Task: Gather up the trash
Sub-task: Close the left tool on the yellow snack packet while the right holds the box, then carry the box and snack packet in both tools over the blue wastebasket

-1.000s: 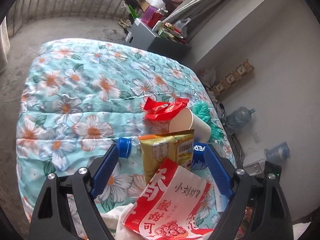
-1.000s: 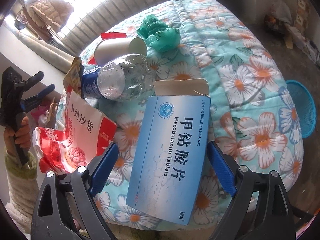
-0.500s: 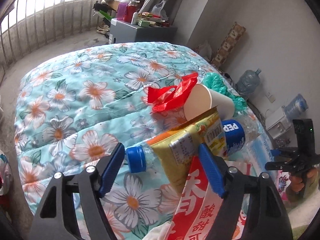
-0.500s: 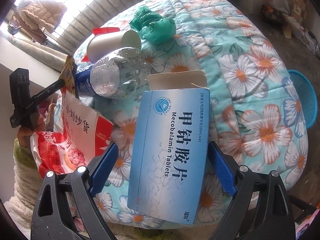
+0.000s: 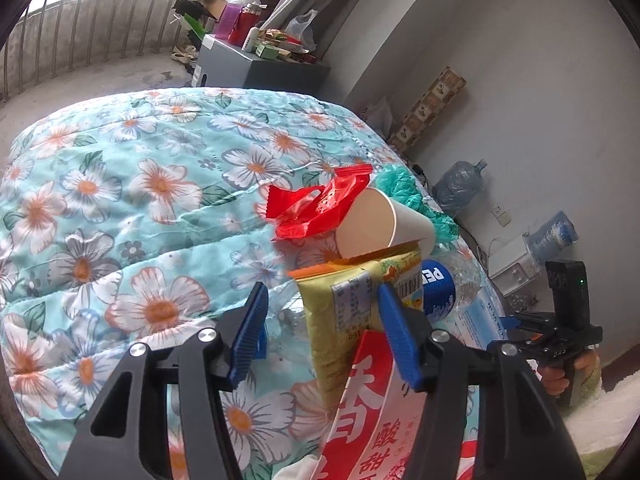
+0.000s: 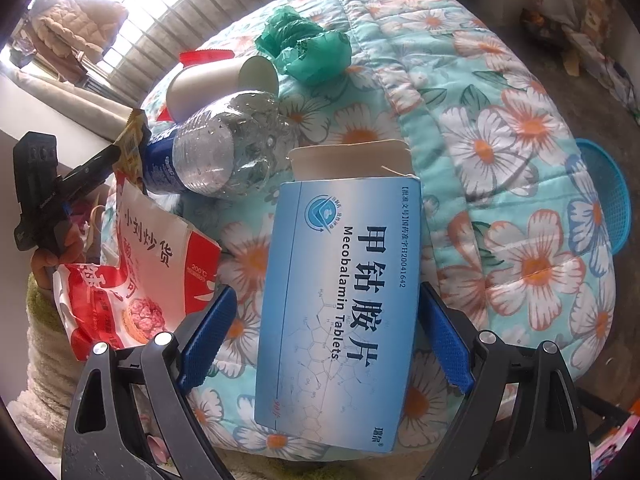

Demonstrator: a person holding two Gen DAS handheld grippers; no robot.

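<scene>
1. Here, in the left wrist view, the left gripper (image 5: 320, 320) was closing its jaws around the yellow snack packet (image 5: 356, 300) on the floral quilt (image 5: 132, 184); the right finger touched the packet, while the left one stood clear. A paper cup (image 5: 380, 226), a red wrapper (image 5: 316, 204) and a red-and-white snack bag (image 5: 372, 412) lay close by.
2. In the right wrist view, the right gripper (image 6: 324, 344) stood open, its fingers spread on either side of the blue tablet box (image 6: 344, 300) without pressing it. A crushed plastic bottle (image 6: 224, 152) and a green bag (image 6: 308, 48) lay beyond, and a blue basket (image 6: 612, 200) stood past the quilt's edge.
</scene>
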